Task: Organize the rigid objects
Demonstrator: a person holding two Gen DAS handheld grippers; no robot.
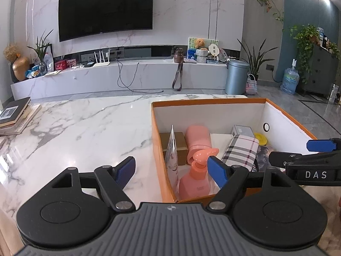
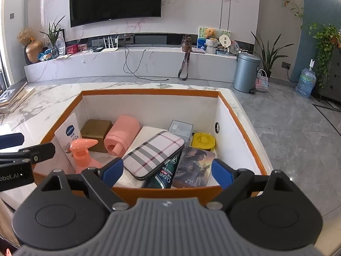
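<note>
Both jaws stand spread and empty: the left hand-held gripper and the right hand-held gripper hover at the near edge of the orange box on the tabletop. The objects (pink pump bottle, plaid case) lie just ahead, inside. Packing seems finished; next probably means withdrawing.

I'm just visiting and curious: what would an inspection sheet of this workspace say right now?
Surface: white marble table, bare around the box.
Job's things: orange box holding pink pump bottle, pink cup on its side, plaid case, yellow tub, gold box, Vaseline tube, CLEAR bottle.
Clutter: books at the table's edge.
Grippers: left gripper and right gripper both open, empty.
Cables: black cable hanging from the TV shelf.
Surroundings: television, bin, plants.
</note>
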